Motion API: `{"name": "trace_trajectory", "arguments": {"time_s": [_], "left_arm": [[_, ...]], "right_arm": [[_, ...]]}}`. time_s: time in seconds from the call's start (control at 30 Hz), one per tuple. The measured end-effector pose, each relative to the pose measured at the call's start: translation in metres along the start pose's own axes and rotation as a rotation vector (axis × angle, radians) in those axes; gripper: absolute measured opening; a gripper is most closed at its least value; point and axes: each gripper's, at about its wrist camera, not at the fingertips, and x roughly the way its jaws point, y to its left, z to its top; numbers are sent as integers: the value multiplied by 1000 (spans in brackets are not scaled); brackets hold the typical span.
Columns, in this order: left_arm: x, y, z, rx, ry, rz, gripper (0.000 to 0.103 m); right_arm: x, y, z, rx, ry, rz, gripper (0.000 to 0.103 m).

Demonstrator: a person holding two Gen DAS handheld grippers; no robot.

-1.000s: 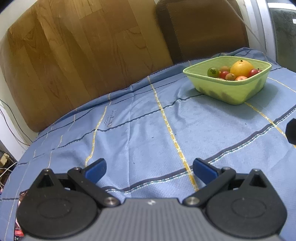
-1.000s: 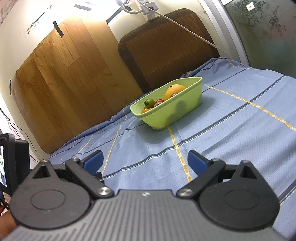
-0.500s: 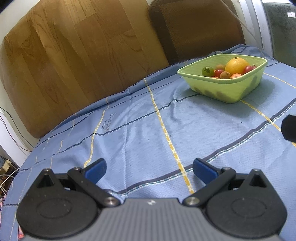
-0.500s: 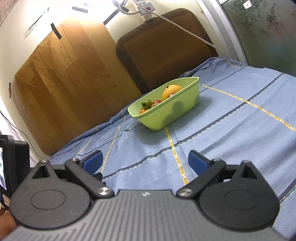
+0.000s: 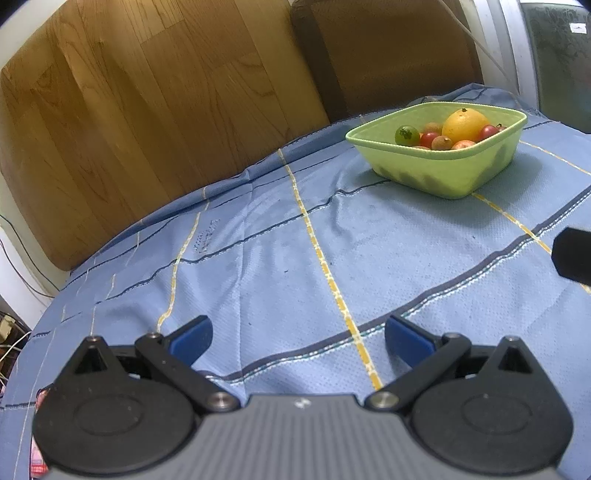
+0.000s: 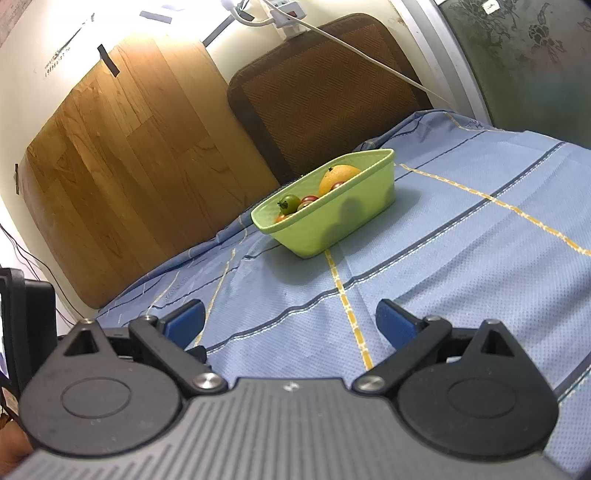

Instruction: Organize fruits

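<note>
While both claws – left claw point(image 5: 298, 338), right claw point(image 6: 290, 321) – gape empty, fruit bowl point(image 5: 443, 173) lengthwise left-right

Warm indoor light glares hardest off the wall point(image 6: 155, 22) at the top of the right wrist view, the green bowl point(image 5: 443, 173) throws a soft shadow onto the blue tablecloth point(image 5: 277, 266), focus holds sharp throughout, and fisheye bending curves the wooden board point(image 6: 122, 166) near the edges.

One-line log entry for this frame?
left claw: open, empty | right claw: open, empty | green bowl: holds orange, small fruits | on blue tablecloth
</note>
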Motion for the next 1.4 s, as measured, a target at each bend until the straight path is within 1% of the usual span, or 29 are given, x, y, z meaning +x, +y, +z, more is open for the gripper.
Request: {"name": "trace_trajectory", "arguments": {"time_s": [0.13,0.23,0.33,0.47,0.6,0.77,0.9,0.97,1.17,1.4], "left_arm": [[0,3,4,-17,19,-33,103],[-5,5,14,-35,16,-73,103],[-10,9,29,-55,-9,-107,103],[-19,10,51,-69,-56,-146,103],[-26,5,71,-68,-92,-175,103],[-26,0,84,-92,-86,-233,103],[-26,-2,84,-102,-91,-244,103],[-26,-2,84,-109,-91,-246,103],[-27,1,88,-129,-97,-239,103],[-29,6,93,-135,-112,-219,103]], "right_arm": [[1,2,0,-10,3,-2,100],[3,4,8,-24,0,-1,100],[4,7,24,-46,-16,-6,100],[7,14,44,-118,-33,-29,100],[15,16,64,-178,-2,-56,101],[18,14,89,-217,26,-75,103],[14,20,104,-316,40,-88,103],[13,20,110,-340,56,-91,103],[15,20,128,-359,123,-99,103],[21,31,133,-412,194,-92,103]]}}
